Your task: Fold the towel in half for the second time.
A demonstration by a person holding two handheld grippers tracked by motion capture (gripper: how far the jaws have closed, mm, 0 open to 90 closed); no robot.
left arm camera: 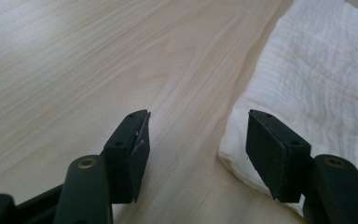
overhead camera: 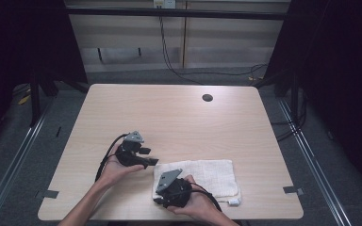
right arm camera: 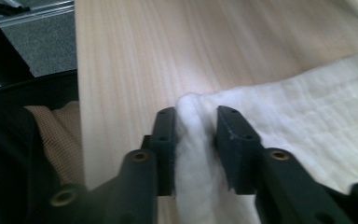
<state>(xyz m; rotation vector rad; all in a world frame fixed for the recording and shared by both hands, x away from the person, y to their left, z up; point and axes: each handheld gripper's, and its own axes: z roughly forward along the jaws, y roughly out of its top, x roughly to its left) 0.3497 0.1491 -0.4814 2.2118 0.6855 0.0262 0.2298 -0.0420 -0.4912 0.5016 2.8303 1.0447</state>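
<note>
A white towel lies flat on the near right part of the wooden table. My right gripper sits at the towel's near left corner. In the right gripper view it is shut on a raised fold of the towel, close to the table's edge. My left gripper hovers just left of the towel's far left corner. Its jaws stand open in the left gripper view, and the towel's corner lies beside the right fingertip, with bare wood between the jaws.
A dark round cable hole sits at the table's far middle. Grey tape marks stick to the near table corners. Cables run across the floor behind the table, and dark curtains stand at both sides.
</note>
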